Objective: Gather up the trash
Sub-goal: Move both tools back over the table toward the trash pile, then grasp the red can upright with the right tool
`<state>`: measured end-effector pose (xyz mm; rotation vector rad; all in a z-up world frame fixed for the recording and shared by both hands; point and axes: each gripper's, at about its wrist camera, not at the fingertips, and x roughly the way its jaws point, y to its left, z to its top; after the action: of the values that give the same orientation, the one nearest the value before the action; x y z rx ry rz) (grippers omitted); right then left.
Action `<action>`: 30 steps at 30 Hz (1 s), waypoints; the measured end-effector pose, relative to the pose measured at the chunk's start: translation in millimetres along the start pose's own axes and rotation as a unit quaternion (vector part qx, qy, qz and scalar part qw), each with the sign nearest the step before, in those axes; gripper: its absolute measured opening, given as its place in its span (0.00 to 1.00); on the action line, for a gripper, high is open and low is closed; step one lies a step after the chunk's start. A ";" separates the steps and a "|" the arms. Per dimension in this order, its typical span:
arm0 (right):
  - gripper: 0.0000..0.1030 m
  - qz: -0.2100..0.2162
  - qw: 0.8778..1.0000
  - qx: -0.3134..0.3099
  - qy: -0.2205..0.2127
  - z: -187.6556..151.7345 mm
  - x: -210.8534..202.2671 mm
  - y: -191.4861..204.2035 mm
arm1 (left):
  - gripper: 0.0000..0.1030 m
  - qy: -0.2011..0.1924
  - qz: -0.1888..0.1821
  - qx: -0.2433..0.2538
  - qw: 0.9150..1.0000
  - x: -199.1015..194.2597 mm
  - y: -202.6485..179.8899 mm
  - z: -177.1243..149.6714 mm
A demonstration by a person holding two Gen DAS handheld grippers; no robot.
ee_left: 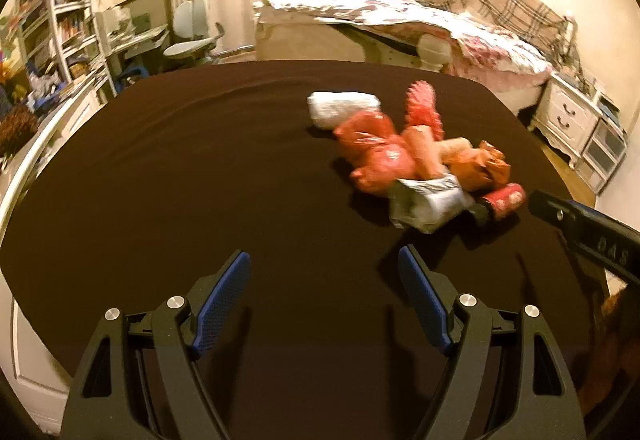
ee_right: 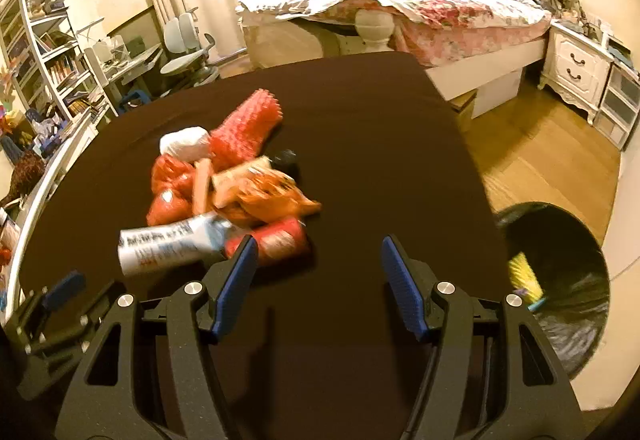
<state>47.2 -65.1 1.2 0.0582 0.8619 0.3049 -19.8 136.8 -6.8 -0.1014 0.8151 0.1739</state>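
Left gripper [ee_left: 324, 282] and right gripper [ee_right: 316, 268] side by side, angled downward, jaws apart, nothing between.

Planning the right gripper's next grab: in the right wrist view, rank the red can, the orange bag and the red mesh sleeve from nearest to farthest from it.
From the right gripper:
1. Red can, beside the left finger, pile's near edge.
2. Orange bag, mid-pile, behind the can.
3. Red mesh sleeve, pile's far end, by the white wad.
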 end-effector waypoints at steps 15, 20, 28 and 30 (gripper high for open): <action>0.67 -0.013 1.000 -0.014 0.023 -9.3 15.9 20.5 | 0.74 0.010 -0.009 -0.024 1.000 11.4 17.6 -1.4; 0.67 -0.014 0.999 -0.001 0.032 -15.3 13.9 8.2 | 0.74 0.010 -0.009 -0.024 1.000 11.8 19.0 -2.1; 0.67 -0.022 0.999 0.004 0.027 -21.6 4.7 -1.0 | 0.74 0.012 -0.013 -0.019 1.000 11.7 13.6 -4.9; 0.67 -0.024 0.999 0.008 0.024 -22.1 1.6 -4.7 | 0.74 0.012 -0.015 -0.016 1.000 11.2 11.5 -5.5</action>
<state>32.6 -70.8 -15.2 0.0456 0.9123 0.2545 -18.4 148.5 -19.0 -0.1456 0.8348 0.1578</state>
